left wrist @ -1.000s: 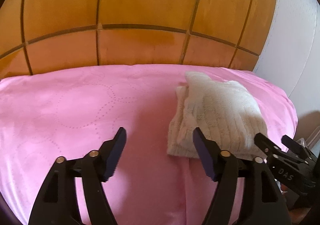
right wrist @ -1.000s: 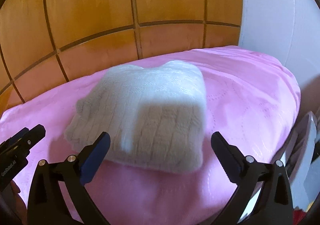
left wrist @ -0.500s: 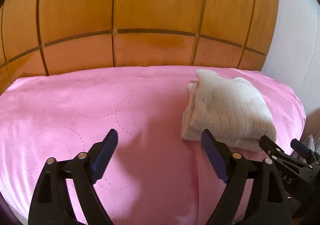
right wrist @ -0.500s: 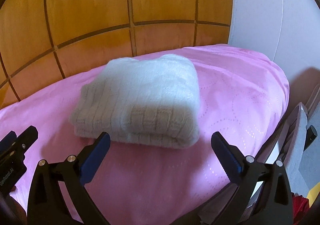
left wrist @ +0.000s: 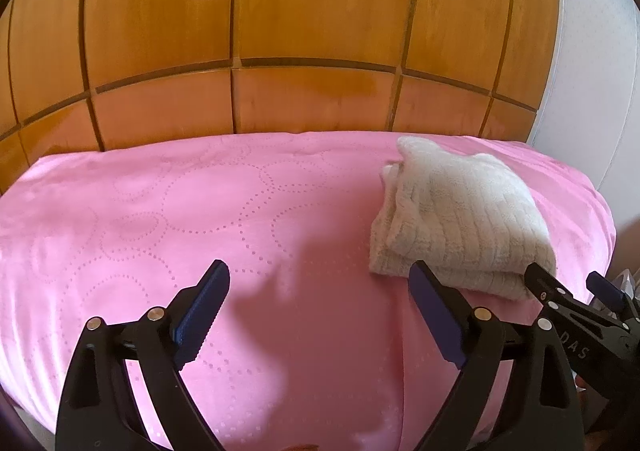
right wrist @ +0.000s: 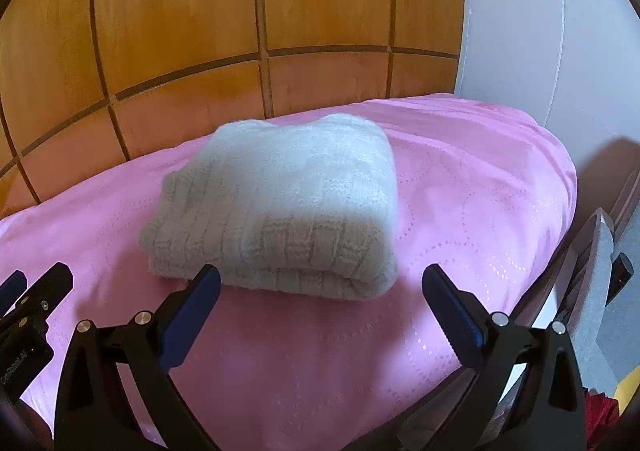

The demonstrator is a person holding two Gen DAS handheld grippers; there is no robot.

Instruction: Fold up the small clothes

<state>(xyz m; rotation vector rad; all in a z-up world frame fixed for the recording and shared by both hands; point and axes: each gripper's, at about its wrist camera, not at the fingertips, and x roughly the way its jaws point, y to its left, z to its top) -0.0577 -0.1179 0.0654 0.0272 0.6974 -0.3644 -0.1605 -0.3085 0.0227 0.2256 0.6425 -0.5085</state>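
Both grippers were found spread wide and holding nothing: the left gripper hovered over bare bedcover, and the right gripper hung just short of the garment's near edge, touching nothing.

Proceeding from the largest item down, we noted a wooden panelled wall behind the work surface, and a white wall at its right. Below these lay the pink bedcover, quilted with dotted circles — smooth, slightly glossy, and in our judgement liable to let cloth slide over it. At the right margin of the right wrist view stood a grey chair-like frame; we could not identify it further.

The task item, a cream knitted sweater, lay on the right-hand part of the bedcover, near its far edge, in a compact stack of several layers. It appeared folded already.

Handling assessment: we judged the knit to be light, soft and thick, with no stiffness to hold a shape when lifted. A pinch on the top layer alone would likely peel the stack open. We judged the safer hold to be across the full thickness at the rounded fold on the near side — one jaw under, one over. The looser layered edges at the left seemed the poorer purchase. Ribbed texture should resist slipping in the pads.
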